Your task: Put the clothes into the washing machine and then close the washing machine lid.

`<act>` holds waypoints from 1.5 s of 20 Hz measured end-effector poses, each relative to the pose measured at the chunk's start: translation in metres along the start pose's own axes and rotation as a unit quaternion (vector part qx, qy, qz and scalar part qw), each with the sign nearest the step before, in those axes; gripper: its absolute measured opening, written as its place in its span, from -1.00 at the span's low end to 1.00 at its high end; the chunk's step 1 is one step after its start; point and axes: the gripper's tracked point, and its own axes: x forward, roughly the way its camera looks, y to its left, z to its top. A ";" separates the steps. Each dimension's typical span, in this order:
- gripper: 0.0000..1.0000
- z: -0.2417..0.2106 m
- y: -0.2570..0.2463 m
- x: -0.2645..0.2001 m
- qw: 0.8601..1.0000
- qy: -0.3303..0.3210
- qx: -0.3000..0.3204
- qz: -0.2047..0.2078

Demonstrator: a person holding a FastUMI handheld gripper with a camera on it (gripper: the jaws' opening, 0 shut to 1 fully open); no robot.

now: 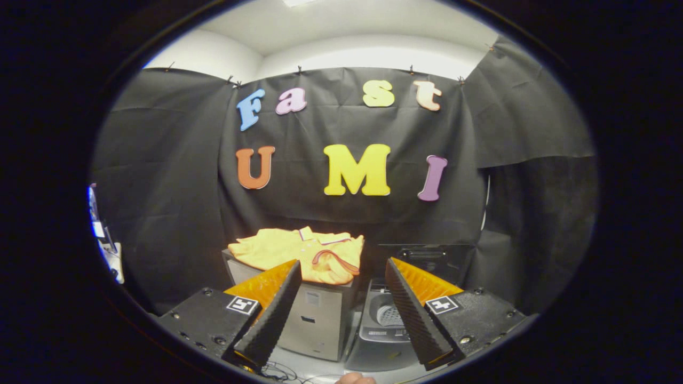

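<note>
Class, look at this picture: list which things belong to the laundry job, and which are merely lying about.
Belong to the job:
- yellow clothes, folded on the grey box
- washing machine, lid up, drum showing
- gripper, fingers apart, holding nothing, short of the clothes

Lying about:
- grey box under the clothes
- cables on the floor

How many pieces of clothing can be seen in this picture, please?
1: a folded yellow shirt on the grey box, beyond the open tool, left of the washing machine. More may lie hidden under it.
</note>
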 end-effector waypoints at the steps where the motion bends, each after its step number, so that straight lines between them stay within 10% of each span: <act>1: 0.98 0.003 0.007 0.012 1.000 -0.001 0.001 0.008; 12: 0.98 0.032 0.084 0.172 0.997 0.033 0.011 0.065; 19: 0.98 -0.031 0.107 0.279 0.987 0.156 0.029 0.036; 30: 0.97 -0.098 0.105 0.310 0.966 0.257 -0.008 -0.007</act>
